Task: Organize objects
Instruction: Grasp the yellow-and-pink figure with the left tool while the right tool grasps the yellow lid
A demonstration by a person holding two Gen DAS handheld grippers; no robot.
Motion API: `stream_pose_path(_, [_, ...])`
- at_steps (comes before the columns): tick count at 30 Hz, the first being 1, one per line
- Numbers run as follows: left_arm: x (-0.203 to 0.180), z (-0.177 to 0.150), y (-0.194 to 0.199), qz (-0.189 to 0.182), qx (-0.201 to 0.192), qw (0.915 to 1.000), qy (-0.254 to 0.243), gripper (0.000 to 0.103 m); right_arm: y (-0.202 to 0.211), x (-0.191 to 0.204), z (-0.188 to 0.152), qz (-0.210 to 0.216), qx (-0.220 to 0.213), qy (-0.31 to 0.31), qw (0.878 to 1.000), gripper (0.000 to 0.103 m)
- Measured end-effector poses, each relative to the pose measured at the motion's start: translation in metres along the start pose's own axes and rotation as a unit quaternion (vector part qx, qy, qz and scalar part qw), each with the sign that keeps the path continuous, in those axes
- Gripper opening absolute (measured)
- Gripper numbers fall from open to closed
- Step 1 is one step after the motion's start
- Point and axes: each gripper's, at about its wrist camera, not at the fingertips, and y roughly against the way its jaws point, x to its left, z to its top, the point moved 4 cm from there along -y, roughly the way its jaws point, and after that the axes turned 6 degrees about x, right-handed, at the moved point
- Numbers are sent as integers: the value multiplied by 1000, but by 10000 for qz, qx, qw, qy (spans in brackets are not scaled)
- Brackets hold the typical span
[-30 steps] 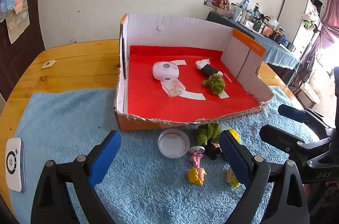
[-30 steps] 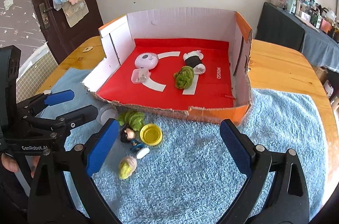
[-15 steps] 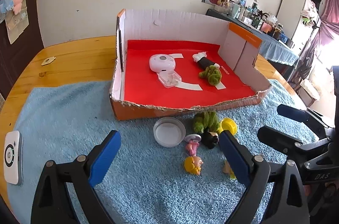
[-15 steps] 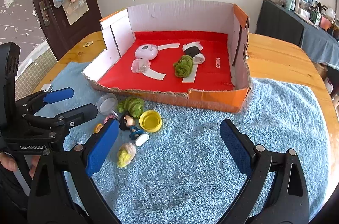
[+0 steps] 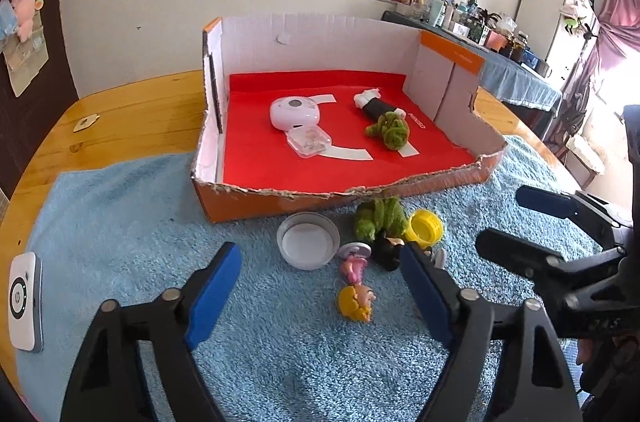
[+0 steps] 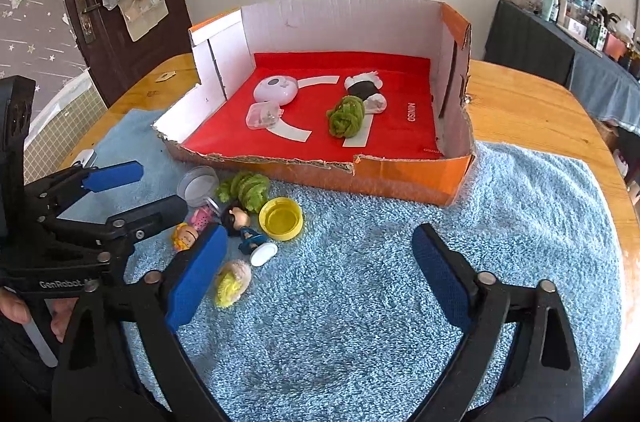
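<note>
Hovering spread wide, each hand-held gripper (image 5: 320, 286) (image 6: 316, 274) empty above small toys (image 5: 356, 302).

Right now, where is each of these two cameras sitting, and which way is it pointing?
Left wrist view: rides the left gripper, facing the cardboard box over the blue towel; its own blue-padded fingers show, with the right gripper at the right edge.
Right wrist view: rides the right gripper, facing the same box from further right; its fingers show, with the left gripper and a hand at left.
Shared: box, towel, yellow cap, toy figures.
</note>
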Motion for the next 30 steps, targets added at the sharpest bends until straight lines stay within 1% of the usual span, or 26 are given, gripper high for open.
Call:
stream_pose_path(1, [-1,0,-1,-14,12,10000,-13,77,-1,0,0,28,30,-10,10000,78])
stream_pose_path(3, [-2,0,-3,-51,43,10000,-53,71,-5,-1,0,53,87,-4,9999,73])
stream_pose_path(5, [-4,-1,-4,-72,65,9999,-104,67,-9,0,-1,77,140,14,9999,66])
stream_pose_path(10, [-8,-3,-8,-157,136,9996,-194,58,-19,3,0,120,272,107,9995,57])
stream_pose_path(13, [-10,-4,-11,-199,175,9994,-226,54,-25,6,3,101,312,207,9992,56])
stream_pose_path(15, [-11,-5,-13,-224,201,9992,-255,49,-29,8,5,117,341,263,9990,53])
stream_pose_path(18, [-13,-7,-15,-244,219,9991,-279,47,-35,11,7,146,389,333,9986,51])
stream_pose_path(20, [-13,-8,-17,-275,238,9989,-295,42,-38,13,8,169,415,374,9983,50])
stream_pose_path(24, [-15,-10,-19,-302,270,9987,-311,41,-42,18,8,195,456,447,9978,49])
stream_pose_path(26, [-15,-11,-21,-326,297,9985,-328,35,-44,19,9,194,476,472,9976,48])
stream_pose_path(27, [-16,-12,-22,-342,312,9984,-332,35,-46,19,9,188,489,480,9975,47])
stream_pose_path(28, [-16,-12,-23,-357,328,9983,-335,35,-47,19,9,188,500,478,9974,45])
stream_pose_path(30, [-17,-14,-24,-376,355,9981,-341,35,-49,19,9,154,521,484,9973,45])
